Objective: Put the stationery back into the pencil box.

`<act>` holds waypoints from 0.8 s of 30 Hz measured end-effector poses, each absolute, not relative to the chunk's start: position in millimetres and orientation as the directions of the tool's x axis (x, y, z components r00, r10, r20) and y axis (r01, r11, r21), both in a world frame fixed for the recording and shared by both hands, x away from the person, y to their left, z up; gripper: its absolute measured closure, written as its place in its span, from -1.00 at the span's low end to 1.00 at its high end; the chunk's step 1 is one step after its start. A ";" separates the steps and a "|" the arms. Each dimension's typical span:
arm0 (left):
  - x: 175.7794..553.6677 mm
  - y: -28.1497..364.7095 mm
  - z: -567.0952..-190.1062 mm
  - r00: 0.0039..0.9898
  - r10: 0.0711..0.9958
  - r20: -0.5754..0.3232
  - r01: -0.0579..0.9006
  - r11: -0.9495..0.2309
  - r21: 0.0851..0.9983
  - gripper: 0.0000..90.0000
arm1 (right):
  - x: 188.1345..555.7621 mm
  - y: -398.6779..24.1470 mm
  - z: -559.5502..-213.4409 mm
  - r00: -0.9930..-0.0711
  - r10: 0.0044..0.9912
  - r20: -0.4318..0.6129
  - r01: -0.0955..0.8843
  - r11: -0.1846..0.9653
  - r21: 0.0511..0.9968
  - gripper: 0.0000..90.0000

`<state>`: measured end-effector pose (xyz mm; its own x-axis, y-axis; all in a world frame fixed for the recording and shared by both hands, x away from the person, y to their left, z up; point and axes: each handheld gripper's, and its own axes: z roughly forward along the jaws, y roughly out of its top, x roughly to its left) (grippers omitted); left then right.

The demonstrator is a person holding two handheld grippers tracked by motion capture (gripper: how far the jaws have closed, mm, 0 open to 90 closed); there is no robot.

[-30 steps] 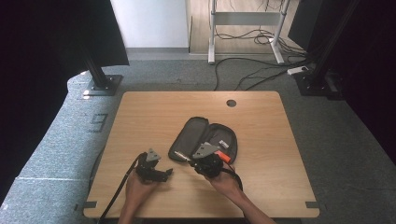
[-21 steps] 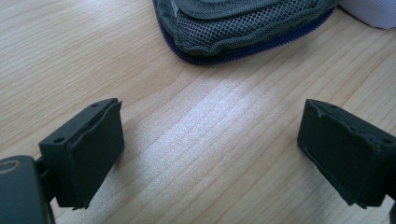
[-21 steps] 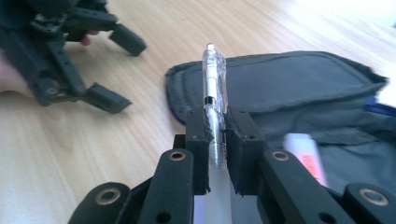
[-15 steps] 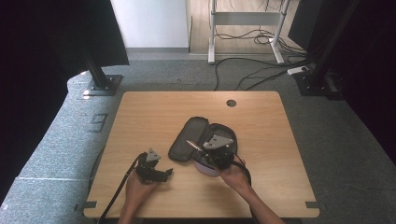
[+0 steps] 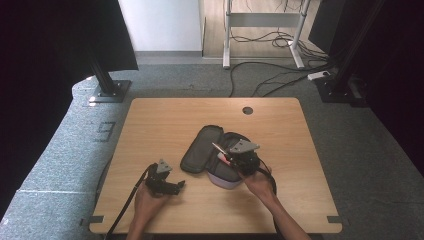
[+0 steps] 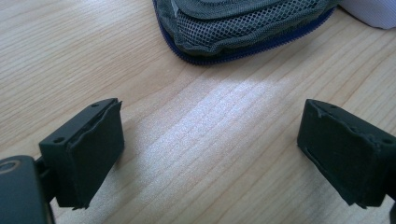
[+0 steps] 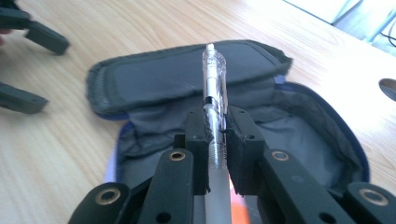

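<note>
A grey zip pencil case (image 5: 206, 148) lies open in the middle of the wooden table (image 5: 165, 120), its lid folded out to the left. My right gripper (image 5: 226, 156) hovers over the case's open right half and is shut on a clear pen (image 7: 213, 95), which sticks out forward past the pads above the case (image 7: 187, 84). My left gripper (image 5: 177, 186) rests near the table's front edge, left of the case, open with nothing between its pads (image 6: 95, 147). The case's mesh edge (image 6: 233, 23) lies just ahead of it.
A cable hole (image 5: 247, 110) sits in the table's back right part. Beyond the table there are a stand base (image 5: 107, 90), a desk frame with cables (image 5: 265, 45) and a power strip (image 5: 320, 76) on the carpet. Black curtains flank both sides.
My right gripper has carried the pen to the right and slightly back, from the case's front edge to above its open right half. The left gripper has stayed in place.
</note>
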<state>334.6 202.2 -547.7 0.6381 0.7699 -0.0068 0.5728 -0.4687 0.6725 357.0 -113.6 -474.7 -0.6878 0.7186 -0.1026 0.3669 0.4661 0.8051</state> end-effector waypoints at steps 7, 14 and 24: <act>334.8 202.3 -547.7 0.639 0.769 -0.005 0.572 -0.471 0.672 -0.85 | 366.6 -124.3 -485.1 -0.659 0.745 -0.103 0.391 0.457 0.799 0.74; 334.9 202.5 -547.6 0.641 0.768 -0.007 0.572 -0.471 0.671 -0.85 | 376.5 -130.2 -498.2 -0.642 0.761 -0.097 0.419 0.453 0.787 0.74; 334.8 202.3 -547.7 0.639 0.769 -0.007 0.572 -0.470 0.672 -0.85 | 390.7 -132.8 -513.3 -0.635 0.769 -0.076 0.451 0.449 0.772 0.74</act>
<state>334.8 202.3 -547.7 0.6392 0.7690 -0.0072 0.5725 -0.4695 0.6722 390.7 -132.8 -513.3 -0.6351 0.7686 -0.0762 0.4507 0.4489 0.7716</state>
